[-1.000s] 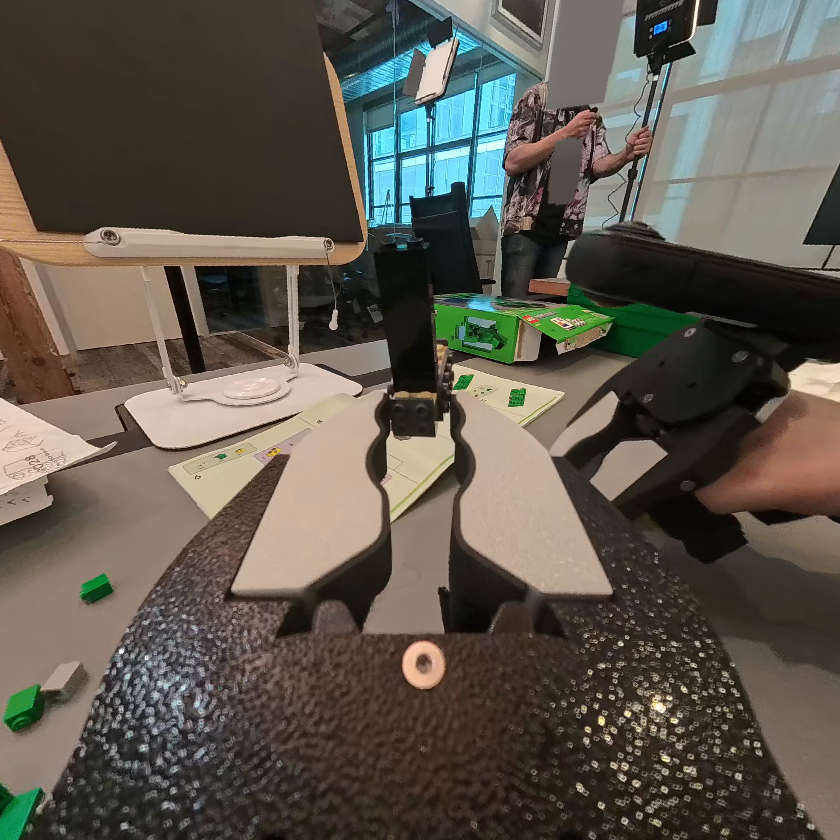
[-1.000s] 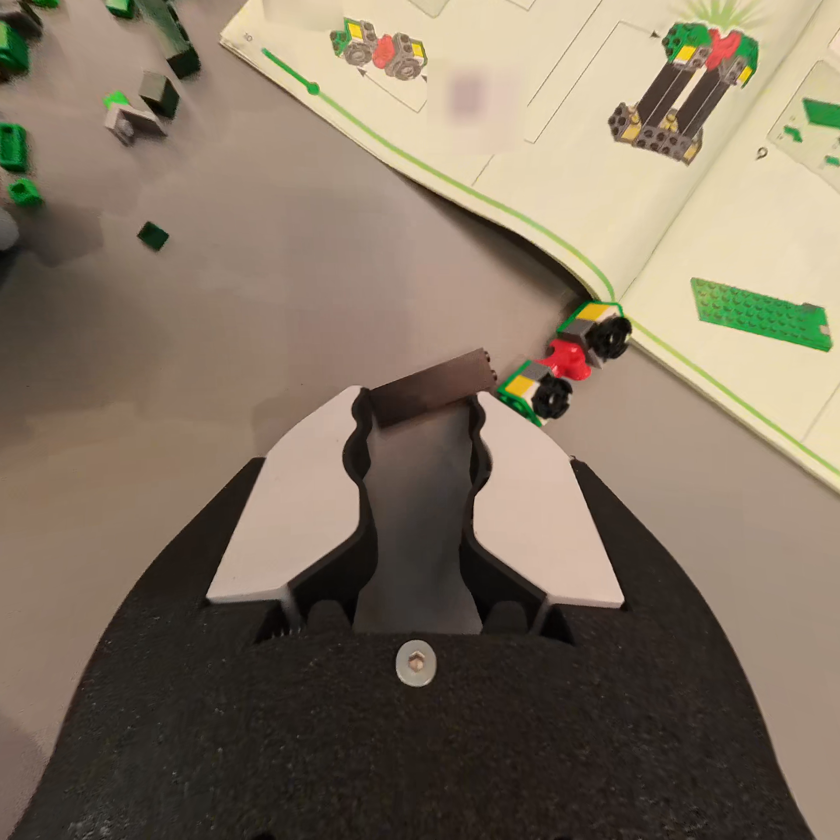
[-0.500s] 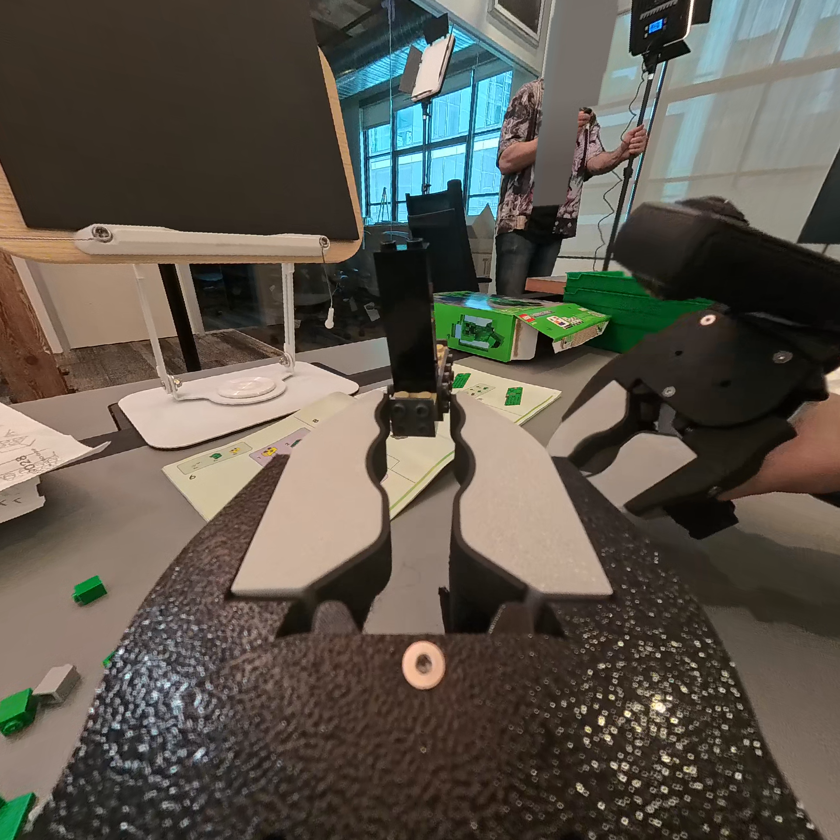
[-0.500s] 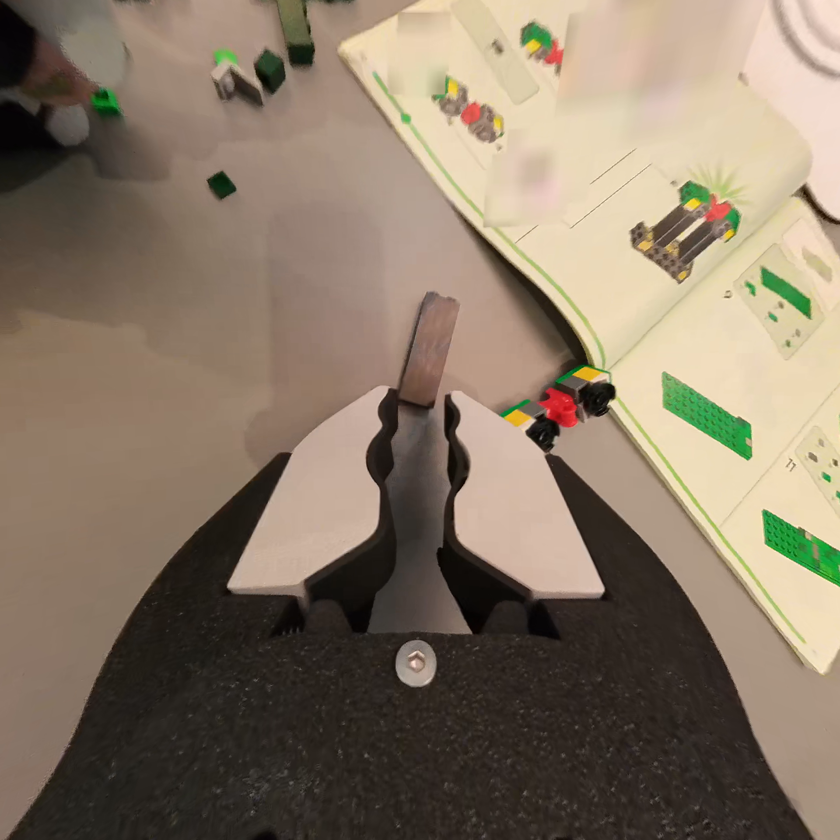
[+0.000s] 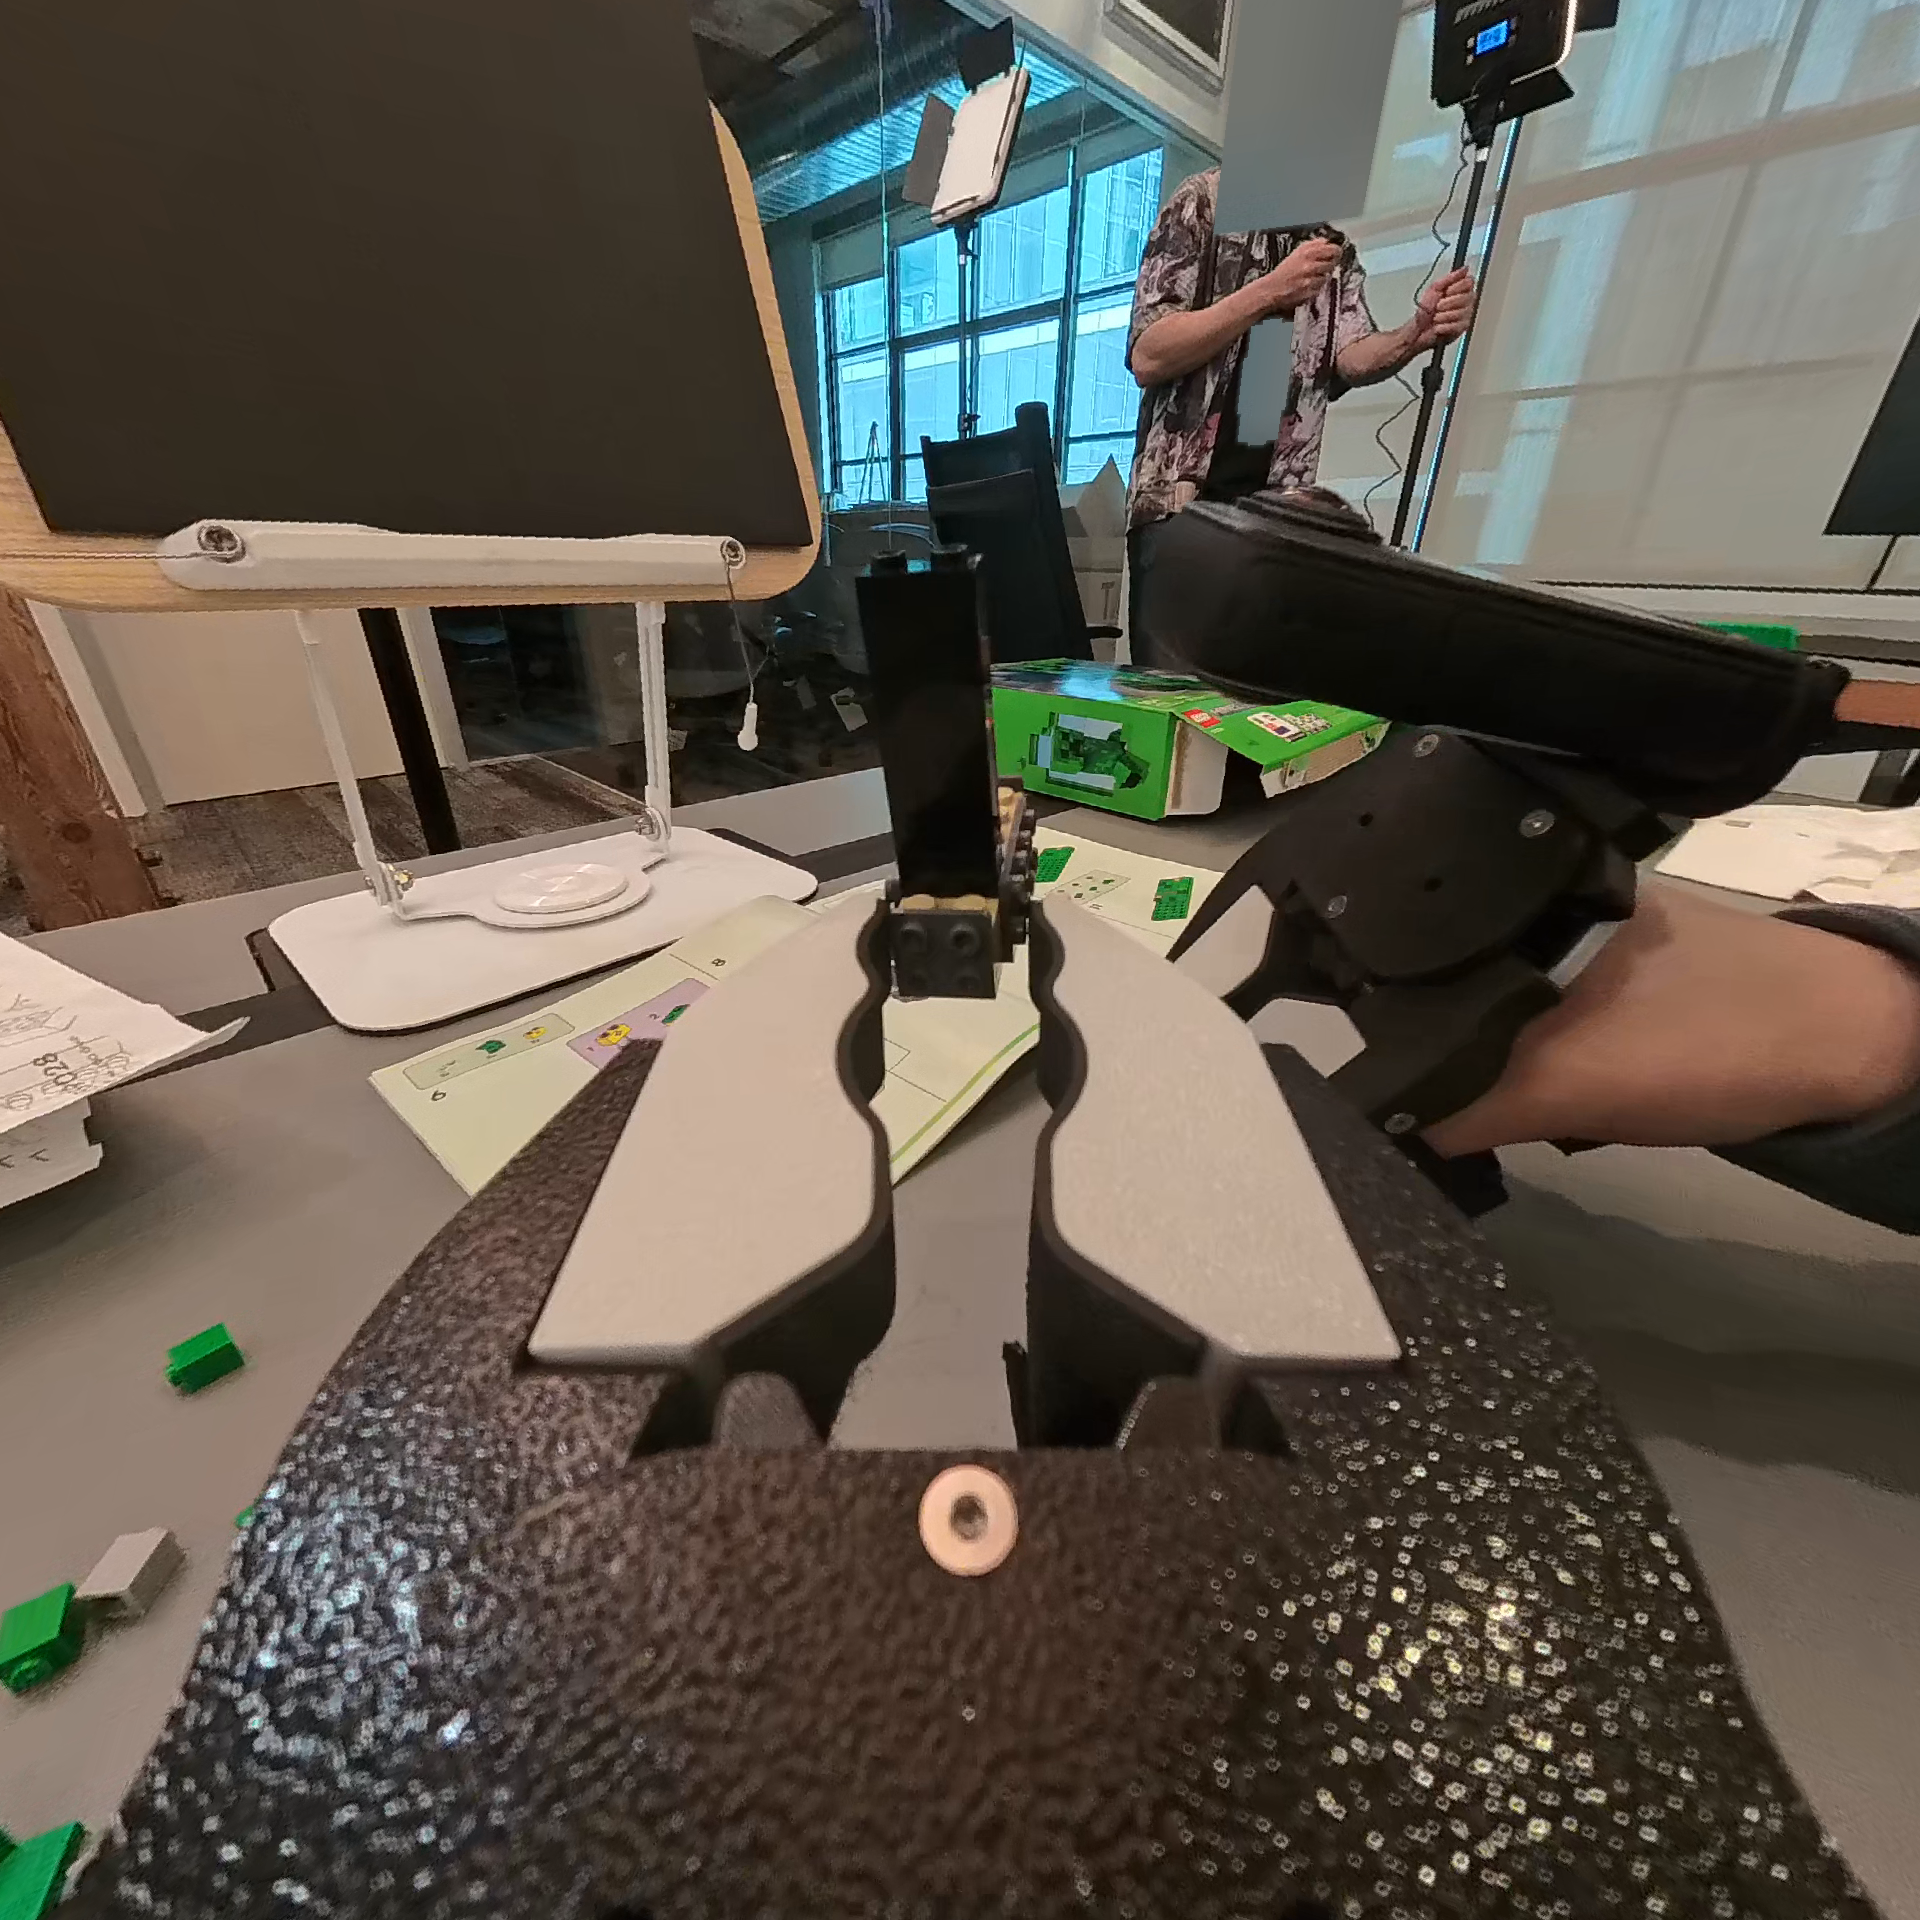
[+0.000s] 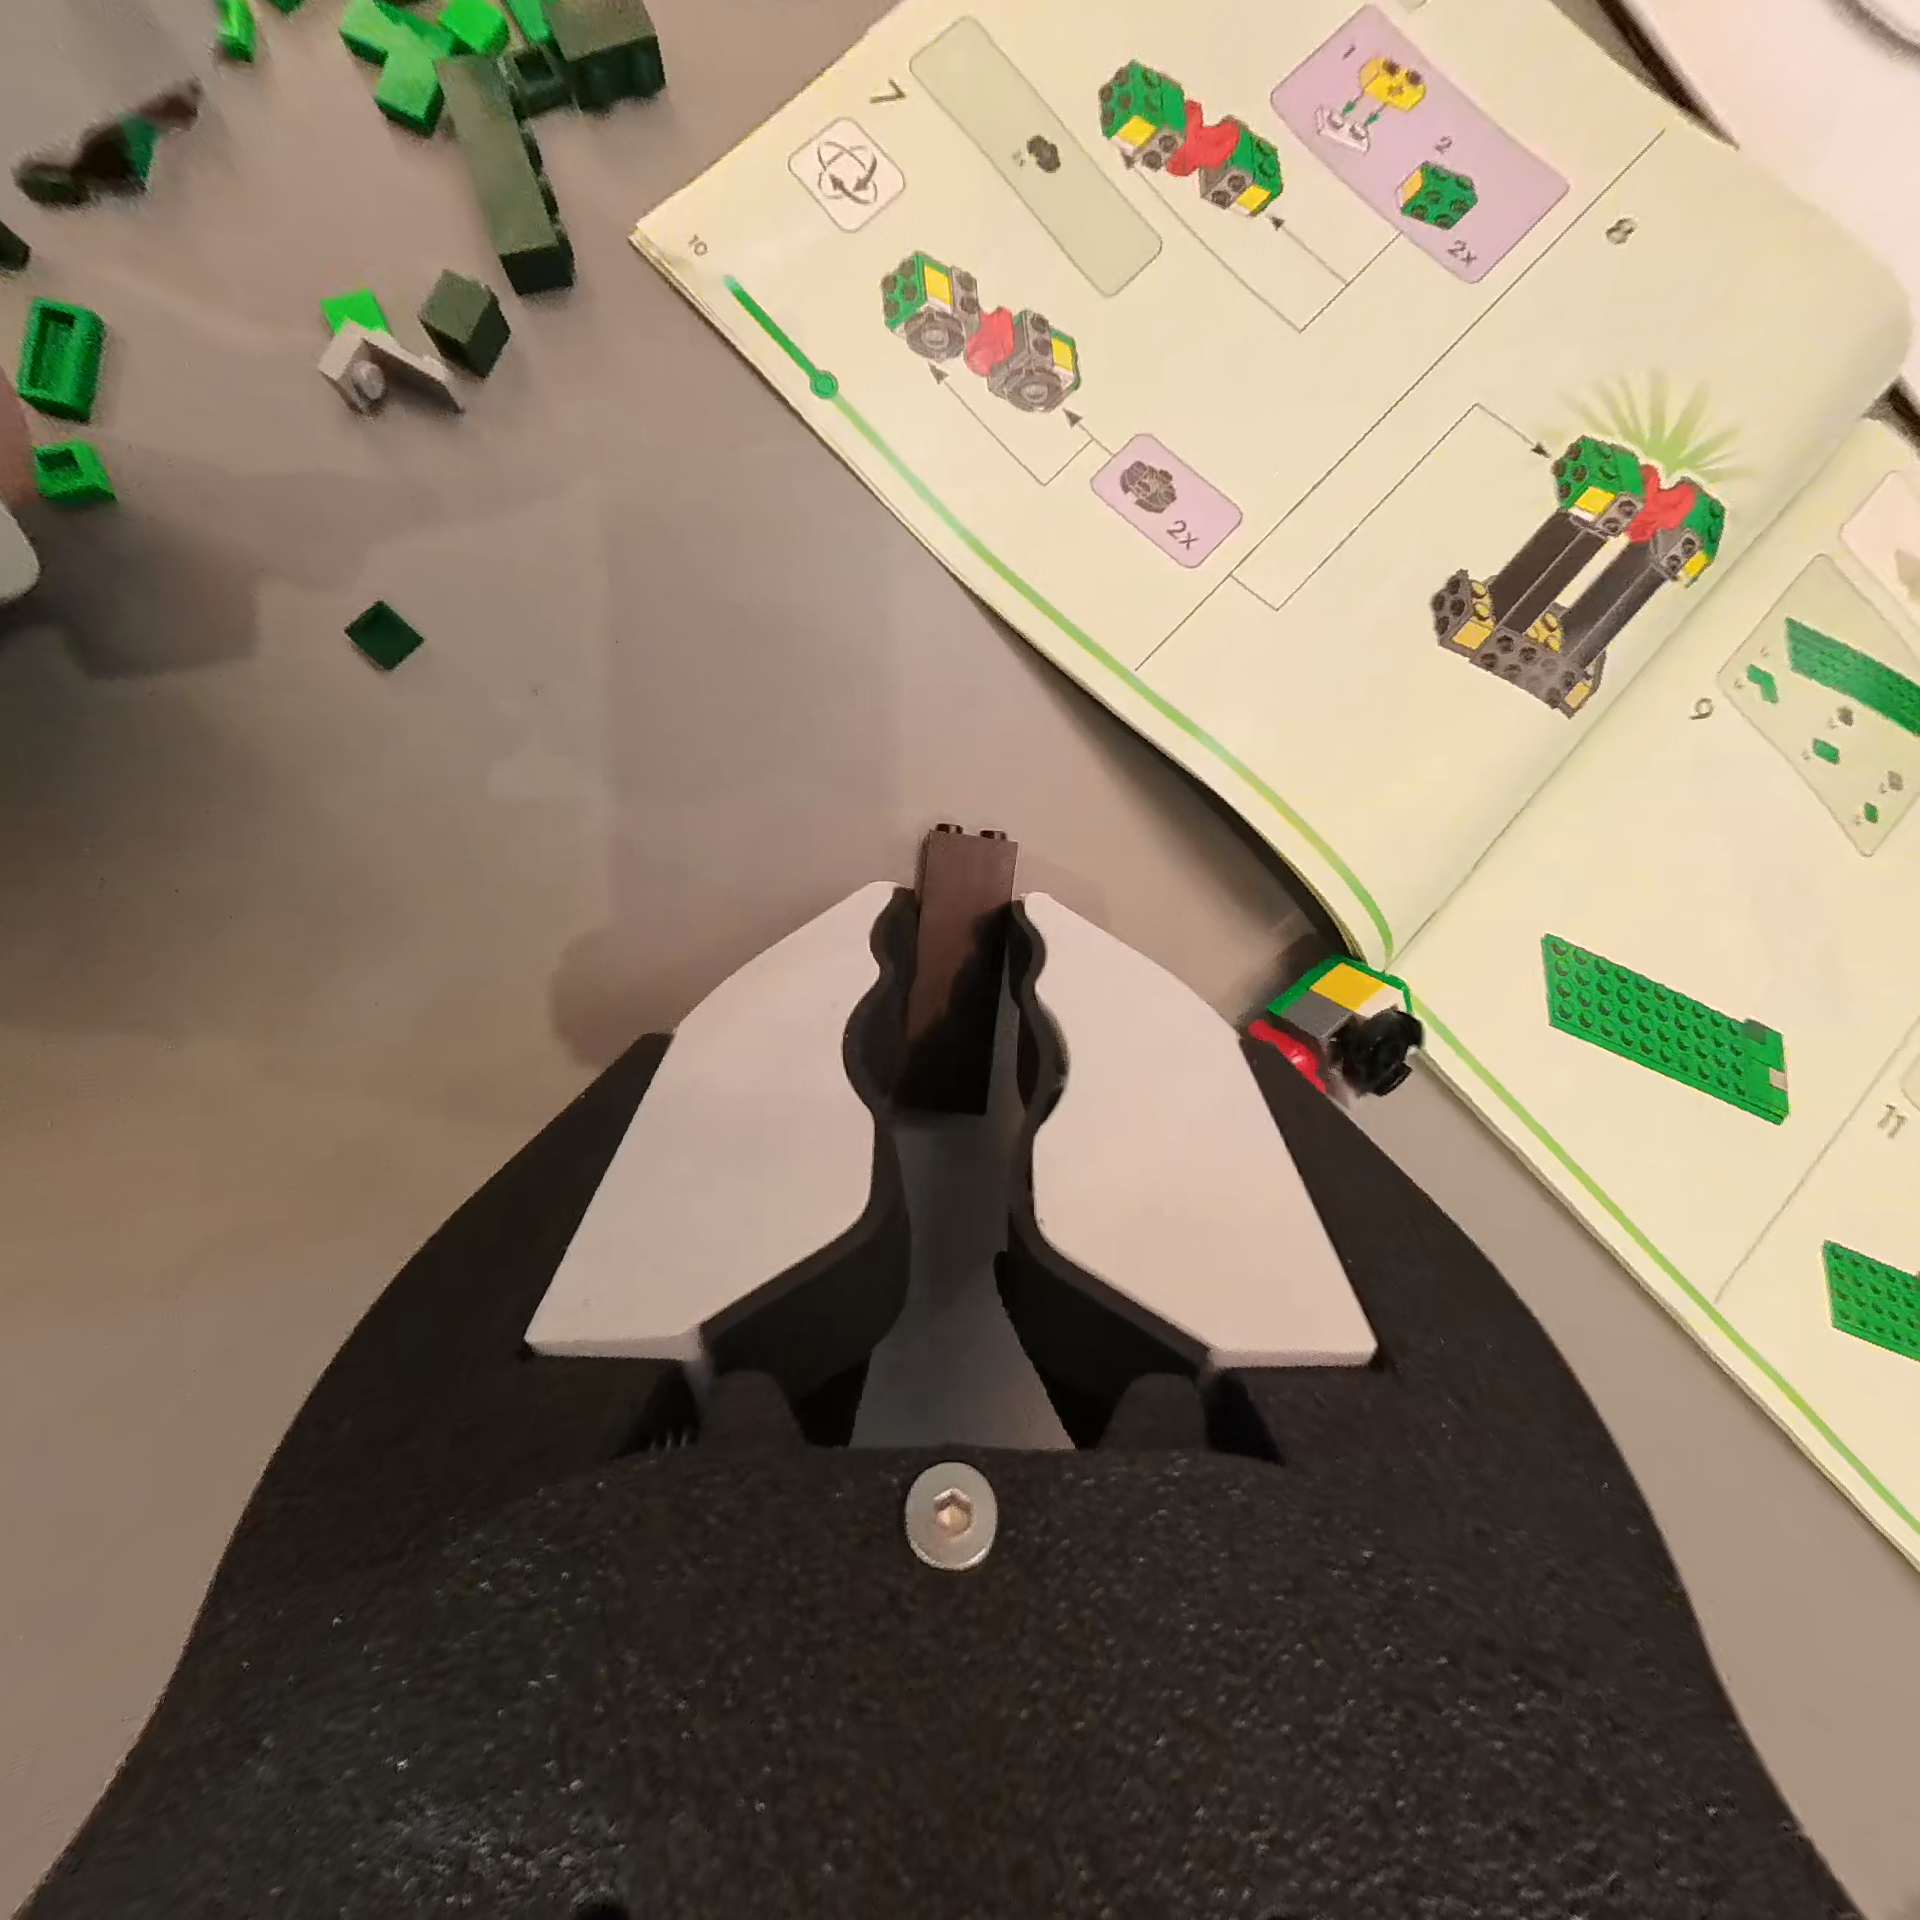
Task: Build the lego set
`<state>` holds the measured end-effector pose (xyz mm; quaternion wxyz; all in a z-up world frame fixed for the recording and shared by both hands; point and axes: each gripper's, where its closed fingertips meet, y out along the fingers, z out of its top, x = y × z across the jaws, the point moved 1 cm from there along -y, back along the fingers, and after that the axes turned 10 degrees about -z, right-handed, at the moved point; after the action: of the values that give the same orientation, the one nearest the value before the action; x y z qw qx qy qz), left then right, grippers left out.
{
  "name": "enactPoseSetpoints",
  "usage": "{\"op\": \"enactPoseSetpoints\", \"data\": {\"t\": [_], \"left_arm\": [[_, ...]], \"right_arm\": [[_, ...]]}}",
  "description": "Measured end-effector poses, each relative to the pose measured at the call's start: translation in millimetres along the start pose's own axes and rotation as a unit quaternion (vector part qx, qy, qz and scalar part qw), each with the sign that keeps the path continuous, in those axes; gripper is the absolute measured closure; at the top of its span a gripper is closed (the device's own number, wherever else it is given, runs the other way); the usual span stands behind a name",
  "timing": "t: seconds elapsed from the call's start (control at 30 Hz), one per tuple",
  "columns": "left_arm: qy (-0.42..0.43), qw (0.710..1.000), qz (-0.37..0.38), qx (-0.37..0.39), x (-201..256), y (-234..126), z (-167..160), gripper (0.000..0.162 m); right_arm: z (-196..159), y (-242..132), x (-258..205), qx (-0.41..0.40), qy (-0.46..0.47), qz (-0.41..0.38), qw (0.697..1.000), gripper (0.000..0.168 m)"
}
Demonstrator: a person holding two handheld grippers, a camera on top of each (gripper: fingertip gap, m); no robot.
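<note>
My left gripper (image 5: pixel 954 961) is shut on a small lego assembly (image 5: pixel 940 925): a dark grey studded base with tan parts and a tall black column (image 5: pixel 928 727) standing up from it, held above the table. My right gripper (image 6: pixel 956 914) is shut on a second tall black column brick (image 6: pixel 961 935), which lies lengthwise between the fingers with its studded end sticking out past the tips. The right gripper also shows in the left wrist view (image 5: pixel 1455 914), to the right of the assembly, with a hand behind it. An open instruction booklet (image 6: pixel 1403 468) lies right of the right gripper.
A small green, yellow, grey and red sub-assembly (image 6: pixel 1340 1013) lies at the booklet's edge. Loose green and grey bricks (image 6: pixel 457 156) are scattered at the far left. A white lamp base (image 5: pixel 540 904), a green lego box (image 5: pixel 1132 748) and a person (image 5: pixel 1247 343) stand behind. About 12 cm separates my left fingertips from my right.
My right gripper closed on the black column brick, which turned from crosswise at the tips to lengthwise between the fingers, and lifted it. The left gripper kept holding its assembly still.
</note>
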<state>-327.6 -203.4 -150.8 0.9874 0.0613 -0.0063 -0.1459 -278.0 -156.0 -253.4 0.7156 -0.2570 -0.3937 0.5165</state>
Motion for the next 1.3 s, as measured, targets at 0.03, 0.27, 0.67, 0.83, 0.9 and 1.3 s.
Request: {"op": "enactPoseSetpoints", "data": {"t": [0.03, 0.27, 0.67, 0.83, 0.9, 1.3], "left_arm": [[-0.001, 1.000, 0.000, 0.001, 0, 0, 1, 0.137], [0.006, 1.000, -0.012, 0.002, 7, 1, 4, 0.138], [-0.026, 0.988, -0.152, 0.019, 101, 57, -1, 0.138], [-0.042, 0.991, -0.120, 0.032, 104, 87, -3, 0.138], [-0.060, 0.990, -0.124, 0.030, 104, 101, -7, 0.138], [-0.032, 0.974, -0.211, 0.076, 114, 142, 3, 0.138]], "right_arm": [[1, -2, 2, 0.011, -0.007, -0.005, 1.000, 0.152], [-14, -46, 35, 0.156, -0.062, 0.023, 0.986, 0.152], [-104, -76, 100, 0.166, -0.066, 0.087, 0.980, 0.152], [-117, -74, 106, 0.152, -0.075, 0.070, 0.983, 0.152], [-118, -72, 107, 0.150, -0.089, 0.055, 0.983, 0.152], [-127, -68, 121, 0.137, -0.080, 0.035, 0.987, 0.152]]}}
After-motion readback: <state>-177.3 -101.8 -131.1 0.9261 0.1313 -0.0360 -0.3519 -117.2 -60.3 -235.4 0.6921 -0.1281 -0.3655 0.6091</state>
